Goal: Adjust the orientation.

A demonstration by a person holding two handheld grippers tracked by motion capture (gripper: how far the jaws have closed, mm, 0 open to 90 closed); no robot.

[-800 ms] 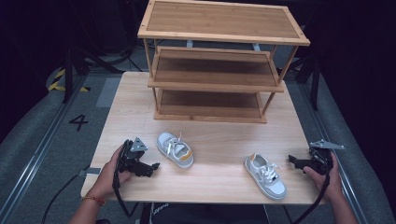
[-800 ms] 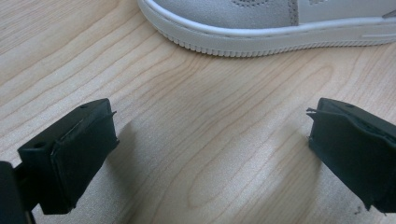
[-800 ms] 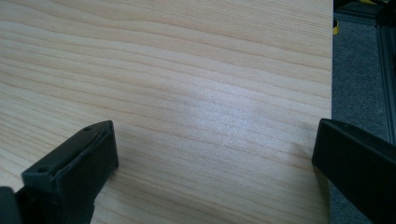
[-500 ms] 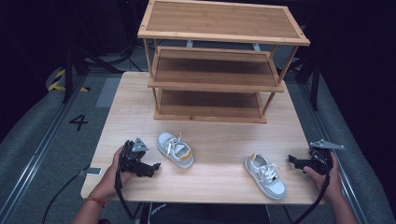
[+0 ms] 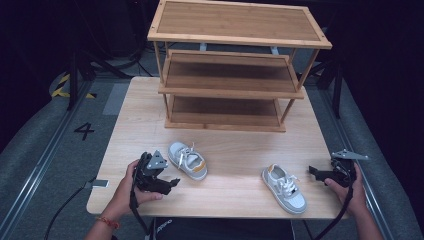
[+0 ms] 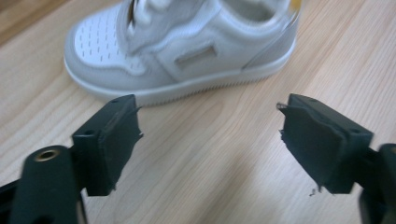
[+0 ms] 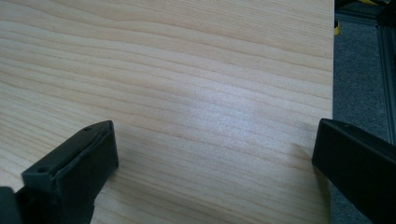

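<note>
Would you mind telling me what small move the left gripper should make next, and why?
Probably ease the left gripper forward so its open fingers straddle the left shoe. The shoe lies just beyond the fingers on the table, side-on and untouched, with nothing between them yet.

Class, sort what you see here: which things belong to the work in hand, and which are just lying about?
Belonging to the work:
- left shoe, just ahead of the open left hand-held gripper
- right shoe, near the open right hand-held gripper
- wooden shelf rack, probably where the shoes go

Just lying about:
- floor marker "4"
- yellow-black tape
</note>
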